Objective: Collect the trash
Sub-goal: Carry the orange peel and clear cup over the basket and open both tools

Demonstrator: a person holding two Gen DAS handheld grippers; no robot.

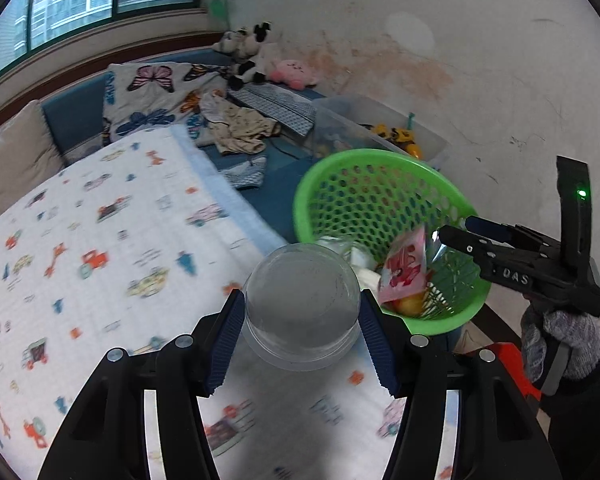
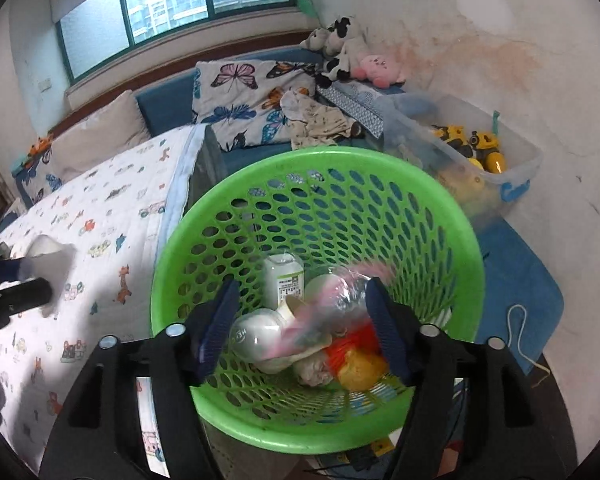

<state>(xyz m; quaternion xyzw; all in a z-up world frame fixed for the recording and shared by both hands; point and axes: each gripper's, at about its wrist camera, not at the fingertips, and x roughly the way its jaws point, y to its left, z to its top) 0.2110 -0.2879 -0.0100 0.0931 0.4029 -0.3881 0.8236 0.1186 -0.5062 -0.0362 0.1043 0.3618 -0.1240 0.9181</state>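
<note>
A green perforated basket (image 2: 324, 160) stands beside the bed and holds a white bottle (image 2: 283, 280), a pale round bottle (image 2: 256, 336), crumpled tissue and a yellow-orange item (image 2: 360, 364). My right gripper (image 2: 302, 284) is open over the basket, and a blurred pink wrapper (image 2: 340, 280) hangs loose between its jaws, touching neither pad. The left wrist view shows the same wrapper (image 1: 406, 268) inside the basket (image 1: 340, 160), just off the right gripper (image 1: 456, 228). My left gripper (image 1: 301, 298) is shut on a clear plastic cup (image 1: 302, 276), bottom toward the camera, over the bed's edge near the basket.
A quilt printed with cartoon cars (image 1: 100, 240) covers the bed on the left. A clear bin of yellow toys (image 2: 480, 152) sits behind the basket against the stained wall. A blue mat (image 2: 520, 280) lies to the right; a butterfly pillow (image 2: 244, 96), clothes and plush toys lie farther back.
</note>
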